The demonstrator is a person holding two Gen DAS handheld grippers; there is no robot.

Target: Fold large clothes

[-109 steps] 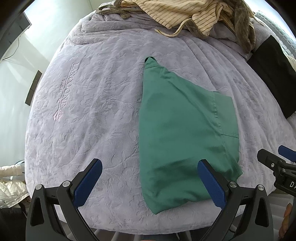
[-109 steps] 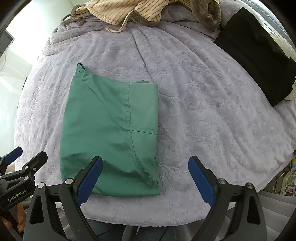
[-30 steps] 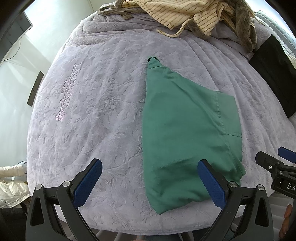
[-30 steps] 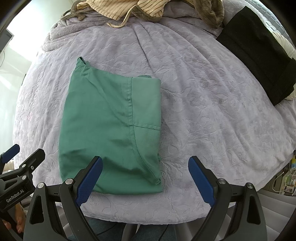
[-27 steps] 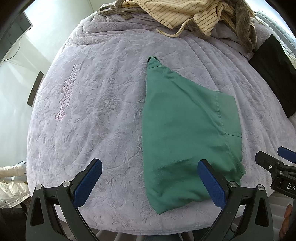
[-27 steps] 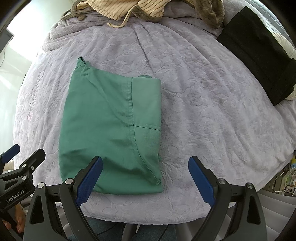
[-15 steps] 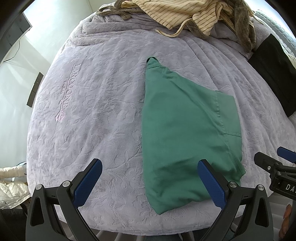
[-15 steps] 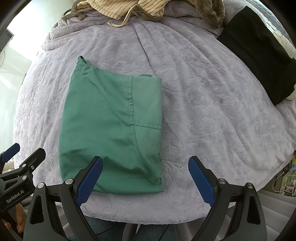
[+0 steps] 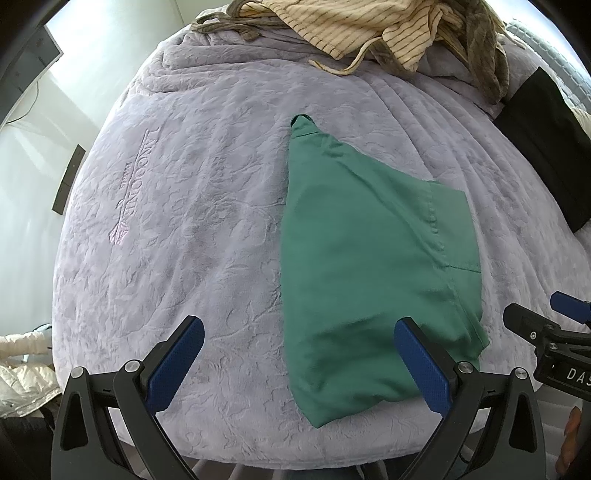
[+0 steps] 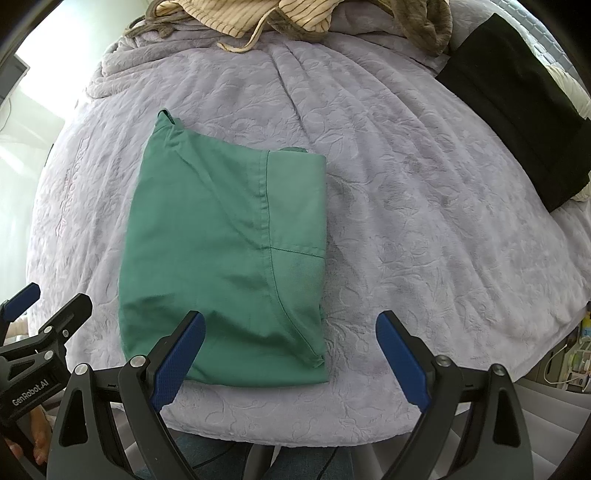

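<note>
A green garment lies folded into a compact rectangle near the front edge of the lavender bedspread; it also shows in the right wrist view. My left gripper is open and empty, held above the bed's front edge with its right finger over the garment's near left part. My right gripper is open and empty, its left finger over the garment's near edge. Neither touches the cloth.
A pile of striped cream and olive clothes lies at the far edge of the bed, also seen in the right wrist view. A folded black garment lies at the far right. The bedspread has bare room right of the green garment.
Almost nothing: both open grippers hover in place over the folded green garment, with only a slight drift of the views.
</note>
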